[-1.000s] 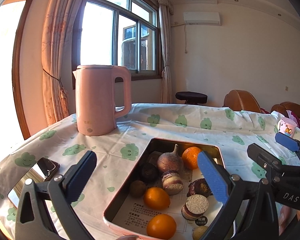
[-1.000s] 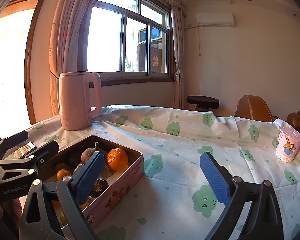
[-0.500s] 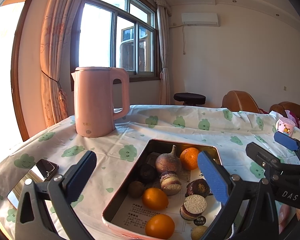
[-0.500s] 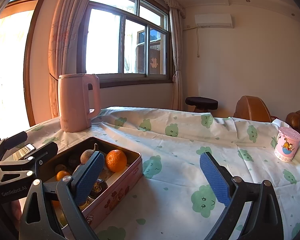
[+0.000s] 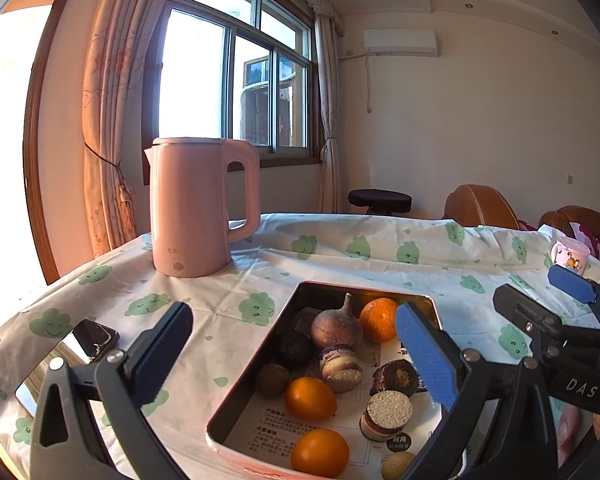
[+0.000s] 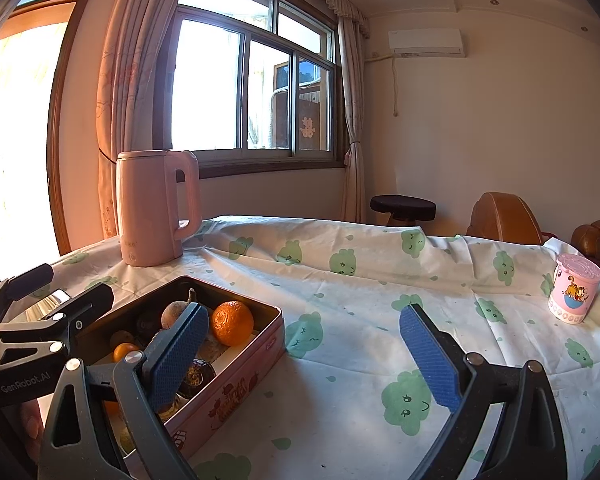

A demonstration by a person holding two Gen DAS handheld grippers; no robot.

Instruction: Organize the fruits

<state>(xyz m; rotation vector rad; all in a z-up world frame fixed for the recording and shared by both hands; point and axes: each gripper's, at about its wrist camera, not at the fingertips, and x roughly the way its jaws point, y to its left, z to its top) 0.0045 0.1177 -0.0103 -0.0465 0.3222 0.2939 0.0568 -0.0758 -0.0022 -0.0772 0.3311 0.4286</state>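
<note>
A pink tin box (image 5: 292, 298) (image 6: 236, 384) sits on the clouded tablecloth and holds several fruits: oranges (image 5: 378, 319) (image 5: 310, 398) (image 5: 320, 453) (image 6: 233, 323), a brown pear-like fruit (image 5: 336, 328), dark round fruits (image 5: 293, 348), and cut purple pieces (image 5: 386, 414). My left gripper (image 5: 296, 360) hangs open above the box's near left part, holding nothing. My right gripper (image 6: 306, 356) is open over the cloth just right of the box, also empty; its left finger overlaps the box in view.
A pink kettle (image 5: 198, 208) (image 6: 156, 208) stands at the back left. A phone (image 5: 64, 360) lies near the left table edge. A small cartoon cup (image 6: 574, 288) (image 5: 570, 254) stands at the far right. Brown chairs (image 6: 504, 218) and a black stool (image 6: 402, 204) lie beyond the table.
Both views have shifted only slightly; the box sits a little lower left in the left wrist view. Both grippers stay open and empty.
</note>
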